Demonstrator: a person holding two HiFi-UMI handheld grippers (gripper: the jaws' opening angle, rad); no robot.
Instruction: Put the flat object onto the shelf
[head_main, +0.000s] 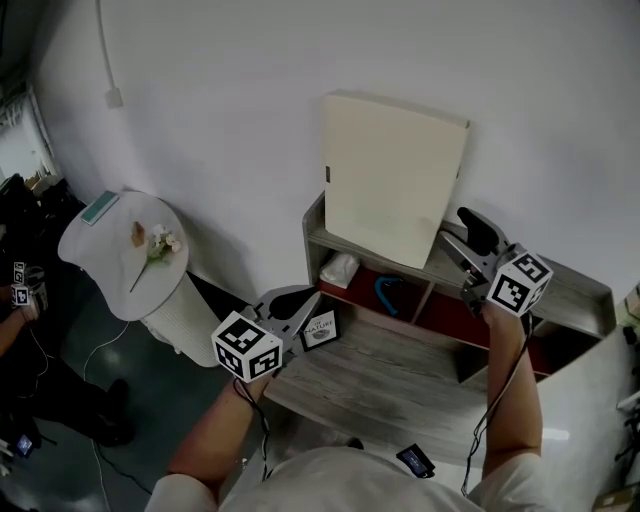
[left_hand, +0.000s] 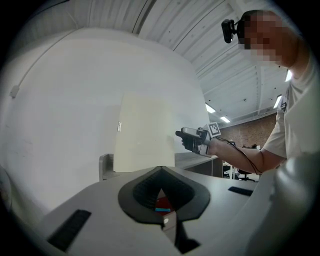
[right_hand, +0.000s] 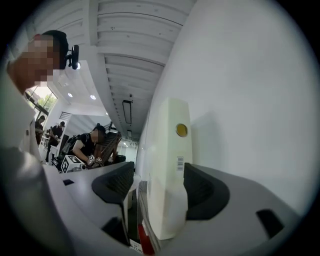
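Fingers (right_hand: 205, 192) of your right gripper (right_hand: 152, 186) stand apart astride the cream folder (right_hand: 167, 150); back straight out without tipping it. Left gripper (left_hand: 161, 191) is closed, empty.

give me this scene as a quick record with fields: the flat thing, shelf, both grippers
flat object: cream panel, upright on top of the shelf, close to the wall
shelf: grey wood unit with open compartments under its top
right gripper: jaws apart, straddling the flat object's edge, with a gap on one side
left gripper: jaws together, nothing between them, low in front of the shelf
in the compartments: white item, blue item
task state: flat object appears to stand on the shelf, right gripper not yet clear of it
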